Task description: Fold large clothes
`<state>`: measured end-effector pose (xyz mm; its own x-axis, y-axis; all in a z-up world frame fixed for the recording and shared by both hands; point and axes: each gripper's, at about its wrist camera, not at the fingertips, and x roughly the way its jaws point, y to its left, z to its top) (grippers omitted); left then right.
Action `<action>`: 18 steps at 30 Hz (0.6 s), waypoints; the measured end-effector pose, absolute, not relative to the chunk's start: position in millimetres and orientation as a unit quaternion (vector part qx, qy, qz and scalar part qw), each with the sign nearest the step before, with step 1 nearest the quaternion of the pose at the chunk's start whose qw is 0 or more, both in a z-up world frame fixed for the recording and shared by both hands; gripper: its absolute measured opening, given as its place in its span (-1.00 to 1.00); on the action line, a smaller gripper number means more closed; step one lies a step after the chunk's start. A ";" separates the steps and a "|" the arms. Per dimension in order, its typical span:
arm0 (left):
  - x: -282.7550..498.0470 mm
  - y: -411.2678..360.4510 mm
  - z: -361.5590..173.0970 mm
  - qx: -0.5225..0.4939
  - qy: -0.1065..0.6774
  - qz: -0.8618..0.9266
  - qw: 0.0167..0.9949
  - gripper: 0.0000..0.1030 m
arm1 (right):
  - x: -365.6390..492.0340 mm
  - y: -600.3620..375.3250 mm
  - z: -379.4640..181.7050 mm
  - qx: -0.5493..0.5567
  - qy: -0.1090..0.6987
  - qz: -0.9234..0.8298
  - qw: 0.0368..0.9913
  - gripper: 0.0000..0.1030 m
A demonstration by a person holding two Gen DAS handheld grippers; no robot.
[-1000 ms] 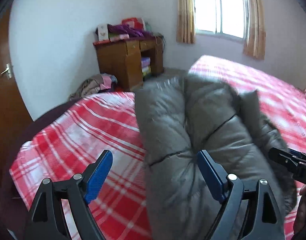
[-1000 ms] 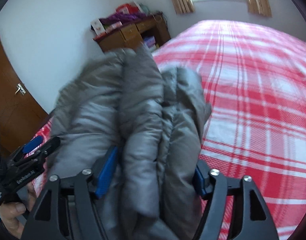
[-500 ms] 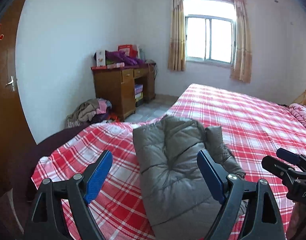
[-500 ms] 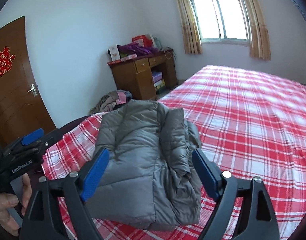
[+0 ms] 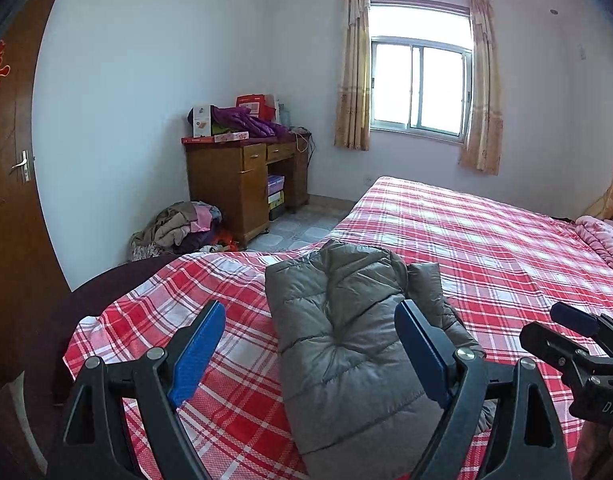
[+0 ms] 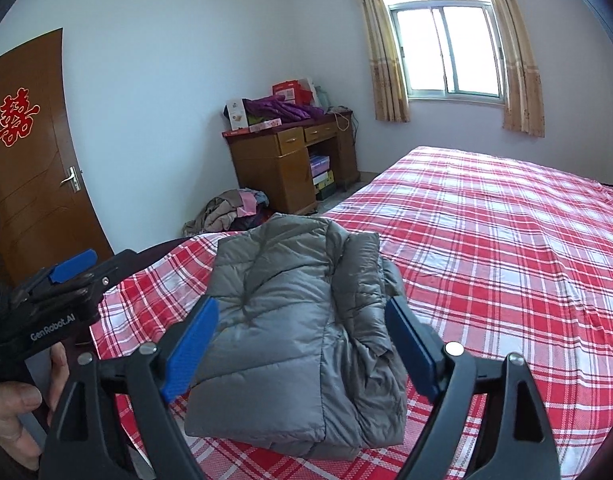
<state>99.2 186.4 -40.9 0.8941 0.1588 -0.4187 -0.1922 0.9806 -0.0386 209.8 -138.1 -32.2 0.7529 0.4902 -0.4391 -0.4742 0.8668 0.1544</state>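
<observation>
With the jacket [image 6: 290, 320] folded at lower centre, keep both grippers [image 5: 310, 344] [image 6: 302, 344] wide, empty, and clear of it.

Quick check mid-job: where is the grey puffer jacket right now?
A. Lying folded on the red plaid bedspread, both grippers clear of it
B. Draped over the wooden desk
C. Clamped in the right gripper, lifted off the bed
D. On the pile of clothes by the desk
A: the grey puffer jacket lies folded on the red plaid bedspread, and the right gripper and left gripper stand open, nothing between their pads.
</observation>
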 end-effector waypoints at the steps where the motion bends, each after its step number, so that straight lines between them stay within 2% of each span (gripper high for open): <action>1: 99.7 186.3 -41.3 -0.039 0.212 0.091 0.972 0.69 | 208.3 -137.6 -32.6 0.016 0.238 0.258 0.936 0.70; 18: 101.8 185.3 -44.2 -0.036 0.215 0.091 0.972 0.69 | 207.7 -137.4 -36.0 0.017 0.242 0.258 0.935 0.70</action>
<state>101.8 185.3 -44.2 0.8909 0.1619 -0.4243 -0.1929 0.9807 -0.0309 207.7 -137.4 -36.0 0.7496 0.4911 -0.4438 -0.4744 0.8661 0.1571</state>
